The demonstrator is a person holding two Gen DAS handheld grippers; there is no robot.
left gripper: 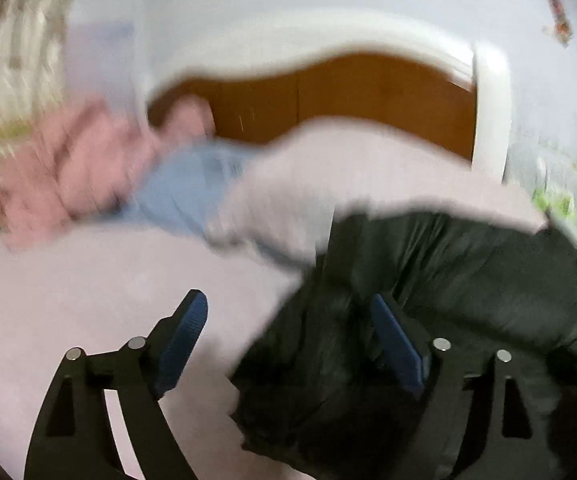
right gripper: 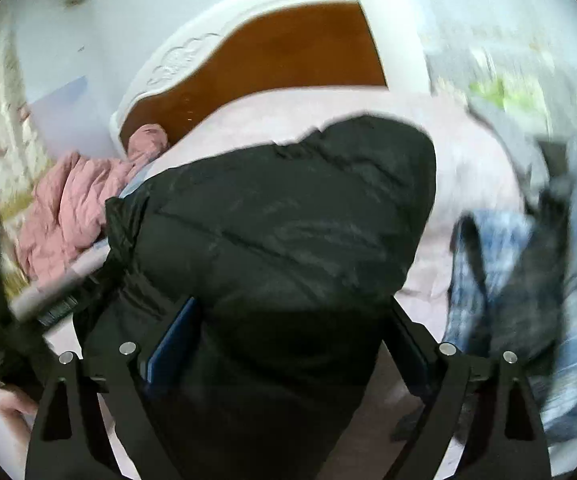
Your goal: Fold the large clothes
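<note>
Jacket (right gripper: pixel 280 216), black, lies lengthwise toward the headboard (right gripper: pixel 288 48), on bed.

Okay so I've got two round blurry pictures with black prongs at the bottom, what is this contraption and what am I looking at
Each picture comes from a fisheye camera on a hand-held two-finger gripper, one per hand, looking forward along its fingers. The black prongs with blue pads are those fingers.

The left gripper is open, with the edge of a black puffy jacket between its pads. The right gripper is also open, straddling that jacket without clearly squeezing it.

The jacket lies on a bed with a pale pink sheet and a brown headboard. A pink jacket lies to the left, blue patterned clothes to the right. Both pictures are motion-blurred.
</note>
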